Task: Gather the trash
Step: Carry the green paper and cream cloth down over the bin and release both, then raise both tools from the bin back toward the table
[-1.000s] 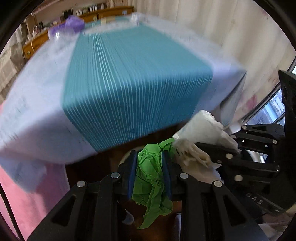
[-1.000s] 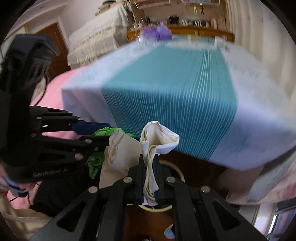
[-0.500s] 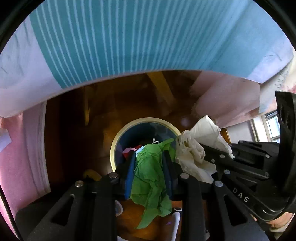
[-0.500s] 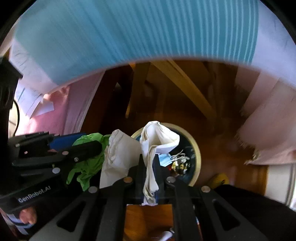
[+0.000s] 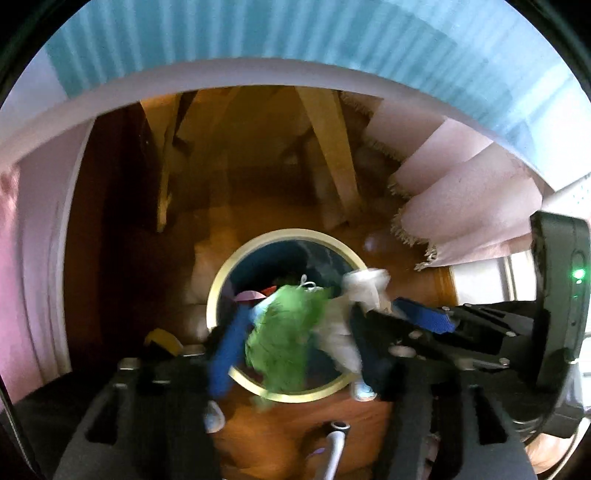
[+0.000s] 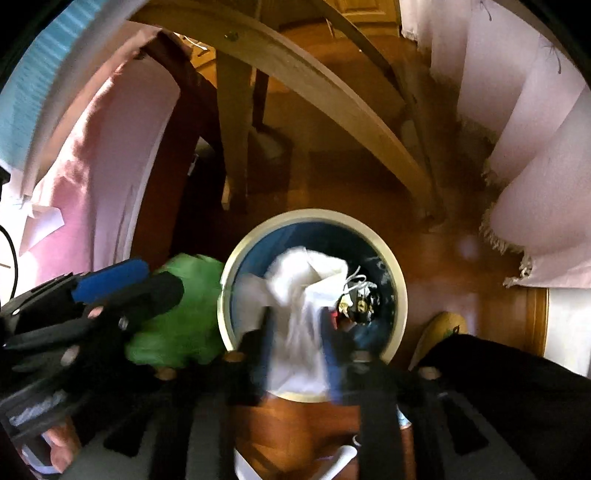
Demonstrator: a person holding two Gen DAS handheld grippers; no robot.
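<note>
A round bin with a cream rim [image 5: 218,284] [image 6: 399,280] stands on the wooden floor under the table, with trash inside. My left gripper [image 5: 291,332] hangs over the bin, its jaws spread wide, with a crumpled green paper [image 5: 284,332] blurred between them. It also shows in the right wrist view [image 6: 173,328]. My right gripper [image 6: 295,332] is over the bin too, jaws parted, with a white crumpled paper [image 6: 299,299] [image 5: 343,328] loose between them.
Wooden table legs [image 5: 328,155] [image 6: 232,122] rise behind the bin. The teal striped tablecloth [image 5: 295,33] and pink fringed cloths [image 5: 461,206] [image 6: 535,147] hang around. A yellow slipper [image 6: 439,328] lies right of the bin.
Both grippers dropped from the tabletop down to above the bin. Their jaws have spread apart, and the green and white papers are blurred, coming loose.
</note>
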